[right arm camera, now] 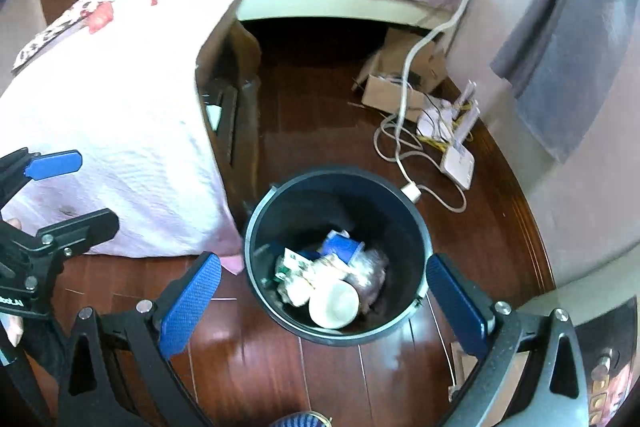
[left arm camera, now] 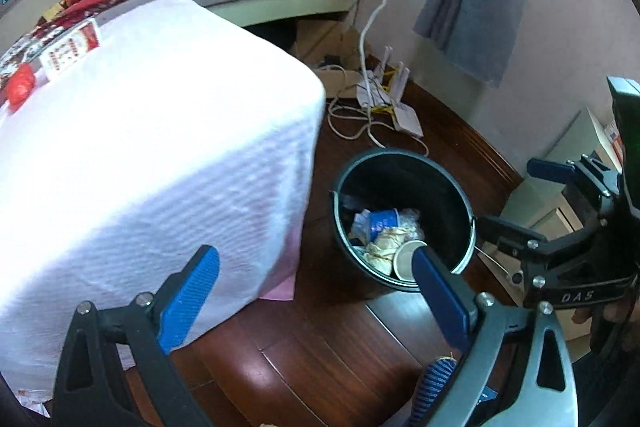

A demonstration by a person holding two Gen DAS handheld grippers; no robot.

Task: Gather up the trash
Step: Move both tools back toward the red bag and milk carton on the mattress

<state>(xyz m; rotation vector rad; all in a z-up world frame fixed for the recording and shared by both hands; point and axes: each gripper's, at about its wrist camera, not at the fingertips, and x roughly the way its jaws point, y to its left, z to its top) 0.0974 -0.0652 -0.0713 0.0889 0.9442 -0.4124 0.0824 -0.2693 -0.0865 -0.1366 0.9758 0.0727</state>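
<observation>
Directly below right claw (right arm camera: 318,291), bin (right arm camera: 416,227) holding trash (right arm camera: 332,275), jaws spread

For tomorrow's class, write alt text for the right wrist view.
The open right gripper hangs empty above a dark bucket on a wooden floor, holding a white cup, a blue cup and crumpled wrappers. A cloth-covered table stands left.

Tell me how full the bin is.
Mostly empty. The bin holds only a low layer at the bottom: a white cup, a blue cup and crumpled wrappers; the dark inner wall shows above.
</observation>
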